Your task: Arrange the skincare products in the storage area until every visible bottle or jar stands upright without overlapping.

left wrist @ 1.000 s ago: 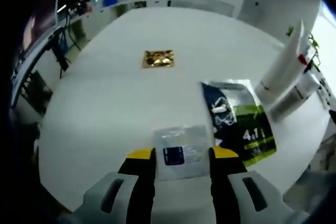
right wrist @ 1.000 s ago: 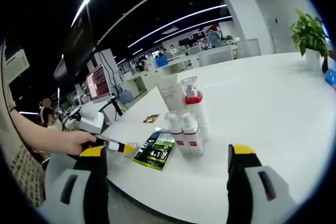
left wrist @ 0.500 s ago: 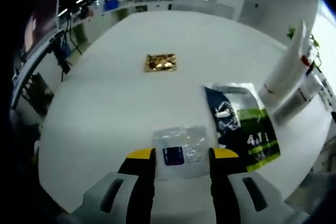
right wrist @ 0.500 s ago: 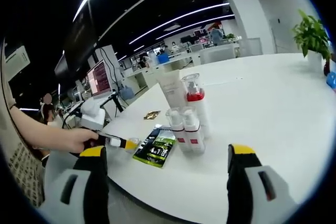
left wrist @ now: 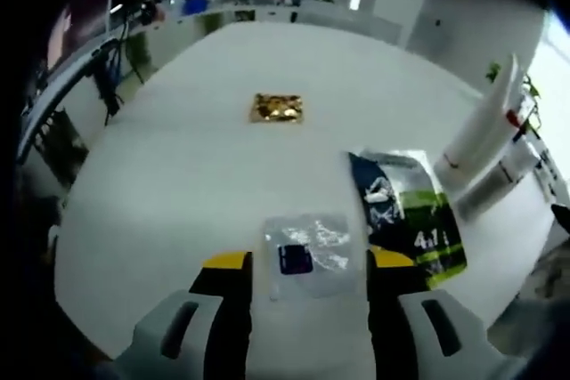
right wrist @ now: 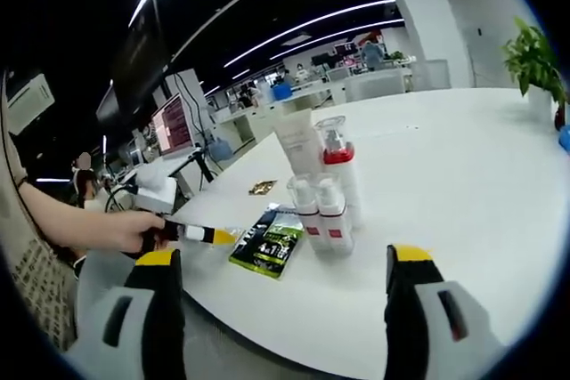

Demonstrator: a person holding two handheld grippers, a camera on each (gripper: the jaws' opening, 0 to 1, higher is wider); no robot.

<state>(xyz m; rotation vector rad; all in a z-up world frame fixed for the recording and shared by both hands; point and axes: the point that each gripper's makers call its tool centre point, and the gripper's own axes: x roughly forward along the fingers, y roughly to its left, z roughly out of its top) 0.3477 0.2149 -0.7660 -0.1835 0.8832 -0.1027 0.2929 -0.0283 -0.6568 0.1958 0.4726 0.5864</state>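
A clear sachet with a blue label [left wrist: 305, 254] lies flat on the white table [left wrist: 196, 166], between the tips of my open left gripper [left wrist: 309, 262]; whether they touch it is unclear. Right of it lies a black and green sachet [left wrist: 408, 217], and a gold sachet [left wrist: 278, 108] lies farther off. Standing upright are a tall white tube [right wrist: 297, 141], a pump bottle with a red collar [right wrist: 339, 165] and two small white bottles [right wrist: 319, 213]. My right gripper [right wrist: 285, 257] hangs wide open and empty in front of them. A hand holds the left gripper [right wrist: 198, 234] low over the table.
The table's near edge [right wrist: 294, 331] curves just under my right jaws. A potted plant [right wrist: 538, 51] and a blue object [right wrist: 565, 136] sit at the far right of the table. Desks with monitors [right wrist: 169, 135] stand beyond the table's left side.
My left gripper's jaws have spread a little wider around the clear sachet, and its view has shifted slightly. The right gripper has stayed open and nearly still.
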